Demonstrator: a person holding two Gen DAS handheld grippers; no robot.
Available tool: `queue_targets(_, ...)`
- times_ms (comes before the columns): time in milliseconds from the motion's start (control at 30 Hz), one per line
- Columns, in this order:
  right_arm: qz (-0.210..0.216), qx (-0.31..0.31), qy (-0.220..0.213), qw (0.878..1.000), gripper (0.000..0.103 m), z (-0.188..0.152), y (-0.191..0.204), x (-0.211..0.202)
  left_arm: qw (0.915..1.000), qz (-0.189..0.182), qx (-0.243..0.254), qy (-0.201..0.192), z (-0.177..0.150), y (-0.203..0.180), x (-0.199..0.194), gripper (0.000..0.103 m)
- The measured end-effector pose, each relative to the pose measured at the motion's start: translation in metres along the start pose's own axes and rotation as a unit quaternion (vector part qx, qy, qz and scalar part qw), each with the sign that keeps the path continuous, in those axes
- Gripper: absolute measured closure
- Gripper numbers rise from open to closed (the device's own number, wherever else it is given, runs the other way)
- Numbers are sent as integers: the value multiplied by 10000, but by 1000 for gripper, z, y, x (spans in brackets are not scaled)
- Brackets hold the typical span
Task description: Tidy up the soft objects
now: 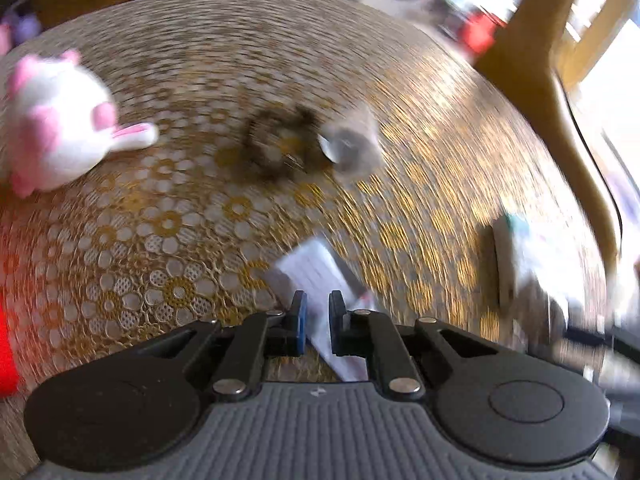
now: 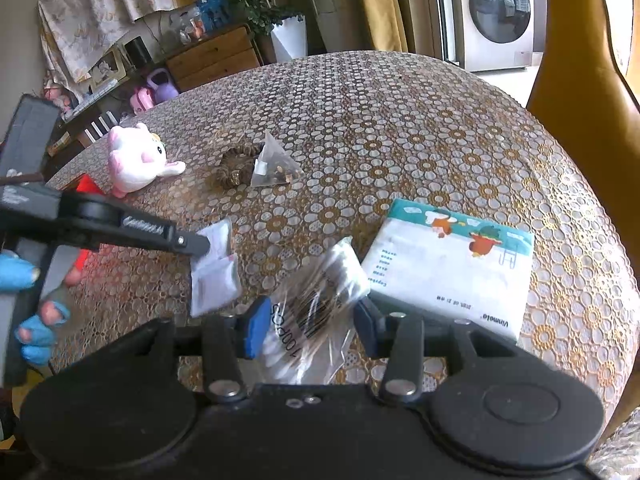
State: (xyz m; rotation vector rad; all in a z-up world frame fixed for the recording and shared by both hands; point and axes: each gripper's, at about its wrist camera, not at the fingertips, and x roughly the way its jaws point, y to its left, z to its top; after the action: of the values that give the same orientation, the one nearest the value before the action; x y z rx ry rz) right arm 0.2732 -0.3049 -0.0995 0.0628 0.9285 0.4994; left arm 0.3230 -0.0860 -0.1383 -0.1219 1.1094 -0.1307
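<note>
- Left gripper: jaws clamped on a small white packet, lifted just above the table; the right wrist view shows the same.
- Right gripper: jaws spread, a clear plastic bag between them; contact unclear.
- Tissue pack just right of the bag.
- Pink-white plush, brown scrunchie and pyramid tea bag farther back.

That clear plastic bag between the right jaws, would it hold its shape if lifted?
Probably not: the clear bag looks thin and crinkled, so it should sag. Its glossy film may slip. It seems light, holding only small white sticks.
</note>
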Motion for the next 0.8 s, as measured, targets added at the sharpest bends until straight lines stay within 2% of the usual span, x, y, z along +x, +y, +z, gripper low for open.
queue_targets(200,12,30,53,10000,58,-4,-4,1,9963,-395,717,245,-7,1,-2,89)
queue_targets(267,21,46,62,10000,58,-4,-5,2,9943,-388,970,221,-7,-2,-1,75)
queue_targets(300,23,50,70,10000,58,-5,-5,2,9929,-416,1092,218,-7,-3,0,50)
queue_targets(333,27,46,72,10000,58,-5,-6,2,9913,-480,1208,198,-7,-3,-1,21)
queue_targets(367,30,42,74,10000,58,-5,-5,2,9897,-532,1326,130,-7,-5,-3,15)
queue_targets(467,45,40,88,9999,58,-5,-6,2,9811,-635,1828,27,-7,-14,-3,15)
queue_targets(567,63,66,105,9999,58,-5,-8,2,9662,-641,2496,-90,-6,-26,1,15)
queue_targets(633,65,81,122,9999,58,-5,-8,3,9594,-661,2741,-81,-6,-29,6,15)
queue_targets(800,62,78,158,9998,59,-5,-8,4,9541,-584,2936,-78,-4,-30,19,15)
